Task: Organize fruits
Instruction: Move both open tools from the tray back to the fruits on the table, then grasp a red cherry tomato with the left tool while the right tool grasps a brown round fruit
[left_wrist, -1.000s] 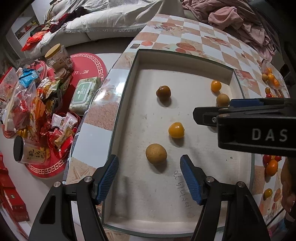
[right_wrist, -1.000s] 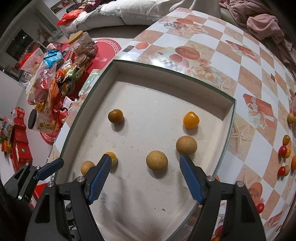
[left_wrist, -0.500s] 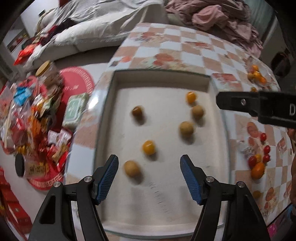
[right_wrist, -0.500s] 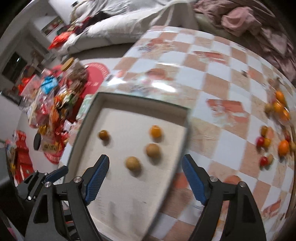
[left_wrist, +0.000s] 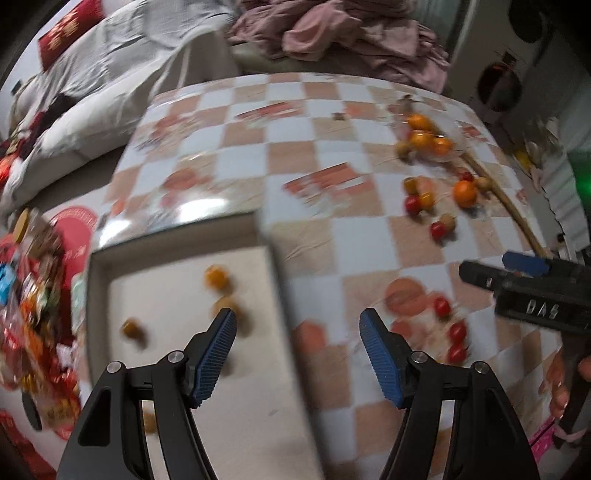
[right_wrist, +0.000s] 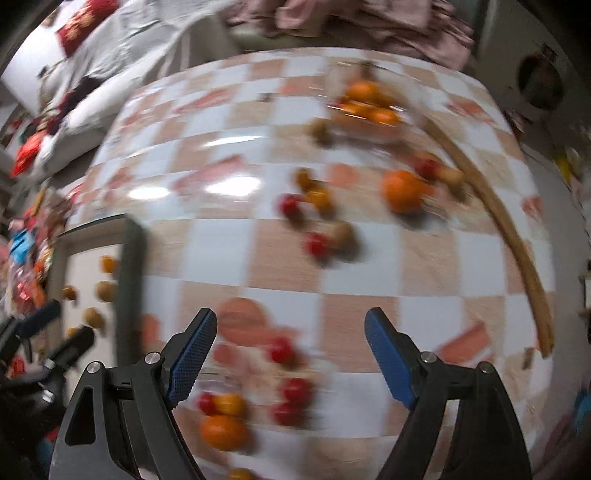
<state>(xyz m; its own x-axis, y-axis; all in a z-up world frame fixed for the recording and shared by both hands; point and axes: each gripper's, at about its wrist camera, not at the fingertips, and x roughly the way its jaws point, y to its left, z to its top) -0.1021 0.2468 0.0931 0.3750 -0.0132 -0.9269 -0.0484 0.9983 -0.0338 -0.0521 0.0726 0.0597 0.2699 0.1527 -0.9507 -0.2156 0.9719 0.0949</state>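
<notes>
A white tray at the table's left holds several small orange and brown fruits, such as an orange one. My left gripper is open and empty, above the tray's right rim. My right gripper is open and empty over the checkered table, above red cherry tomatoes. Loose fruits lie further out: an orange, red tomatoes and a heap of oranges. The right gripper also shows in the left wrist view. Both views are blurred by motion.
A long wooden stick curves along the table's right side. Snack packets lie on the floor at the left. A sofa with cushions and pink clothes stands behind the table.
Both grippers have swung right, from over the tray to over the table with the loose fruits. Both stay open and empty. The tray has slid to the left of each view.
</notes>
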